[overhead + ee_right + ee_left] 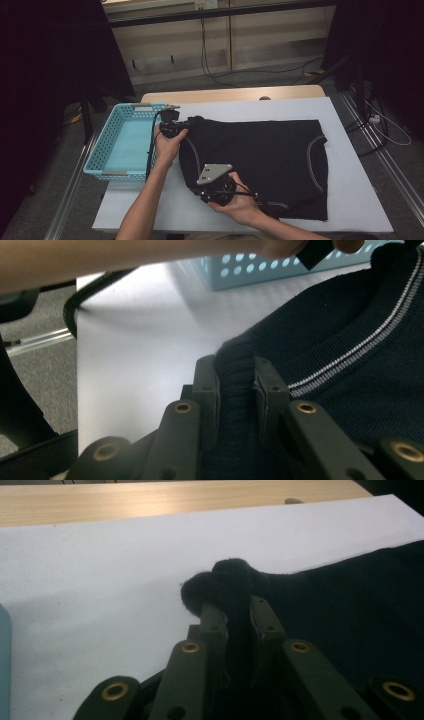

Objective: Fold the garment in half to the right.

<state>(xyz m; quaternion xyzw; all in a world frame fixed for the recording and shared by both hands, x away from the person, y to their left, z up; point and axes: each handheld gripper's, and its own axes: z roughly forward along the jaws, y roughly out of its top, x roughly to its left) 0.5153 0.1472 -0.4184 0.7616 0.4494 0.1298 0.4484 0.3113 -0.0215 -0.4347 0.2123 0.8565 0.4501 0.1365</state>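
Okay, high view: dark knit garment (260, 160) lies spread on the white table cover (350, 200), centre to right of frame, folded roughly square, pale trim lines curving near both side edges. Left gripper (172, 129) pinches its upper left corner; right gripper (220, 192) pinches the lower left edge. Empty teal plastic basket (122, 145), lattice walls, sits at left. Judging by this, both grips are set and the fold or lift is not yet done.

Left gripper view: jaws clamp a bunched, fuzzy wad of the garment (230, 582) at centre, white cover behind.

Right gripper view: jaws squeeze a ribbed hem (235, 370); striped trim (350, 357) runs to the upper right, basket (260, 270) along the top.
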